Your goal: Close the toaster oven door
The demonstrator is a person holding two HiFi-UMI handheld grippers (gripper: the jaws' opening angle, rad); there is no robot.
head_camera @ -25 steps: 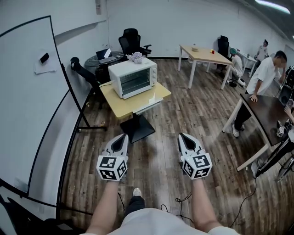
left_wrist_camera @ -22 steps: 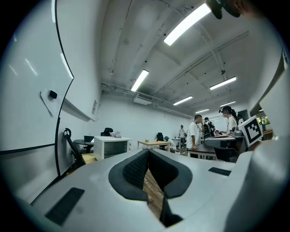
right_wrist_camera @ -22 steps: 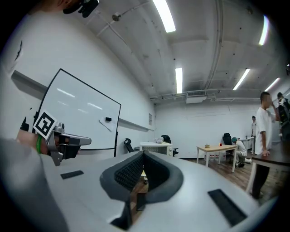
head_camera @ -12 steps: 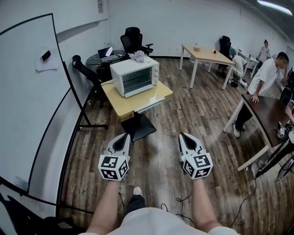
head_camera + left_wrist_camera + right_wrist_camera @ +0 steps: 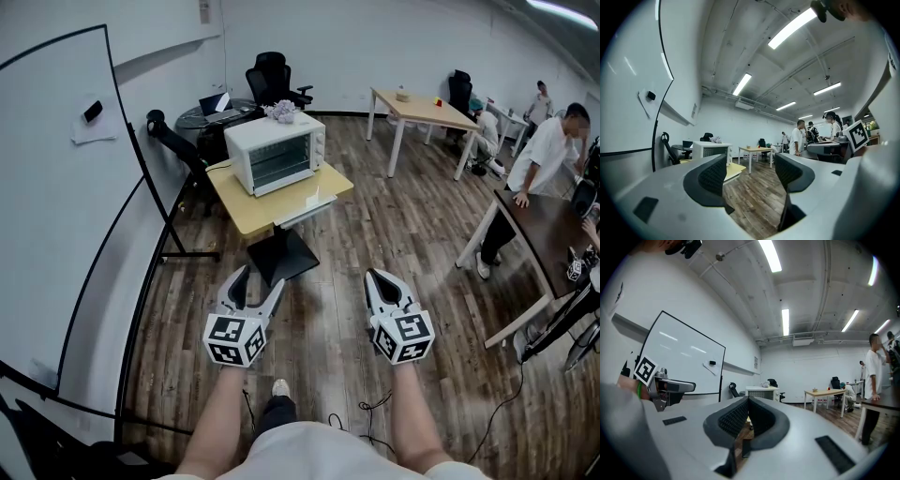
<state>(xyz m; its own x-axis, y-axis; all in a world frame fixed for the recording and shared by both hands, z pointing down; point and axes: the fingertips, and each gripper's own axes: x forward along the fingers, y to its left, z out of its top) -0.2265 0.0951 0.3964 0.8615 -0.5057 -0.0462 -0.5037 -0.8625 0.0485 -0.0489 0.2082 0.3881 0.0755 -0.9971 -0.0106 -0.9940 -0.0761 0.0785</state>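
Observation:
A white toaster oven [image 5: 275, 153] stands on a small yellow table [image 5: 246, 214] some way ahead of me. Its glass door [image 5: 314, 198] hangs open, lying flat over the table's front. Both grippers hover over the wooden floor, well short of the table. My left gripper [image 5: 260, 279] is open with nothing between its jaws; ahead of it in the left gripper view [image 5: 750, 168] the oven [image 5: 710, 150] is small. My right gripper [image 5: 373, 277] is shut and empty. In the right gripper view [image 5: 747, 416] the oven [image 5: 761, 392] sits just above the closed pads.
A whiteboard on a black stand [image 5: 56, 187] runs along the left. The yellow table's black base [image 5: 281, 258] lies just ahead of the grippers. Office chairs [image 5: 272, 80] stand behind the oven. A light wood table [image 5: 417, 111], a dark table [image 5: 553, 225] and people [image 5: 544, 150] are at right.
My left gripper's jaws have opened; they were together in both earlier frames. The right gripper holds its place. The oven and table have shifted only slightly in view.

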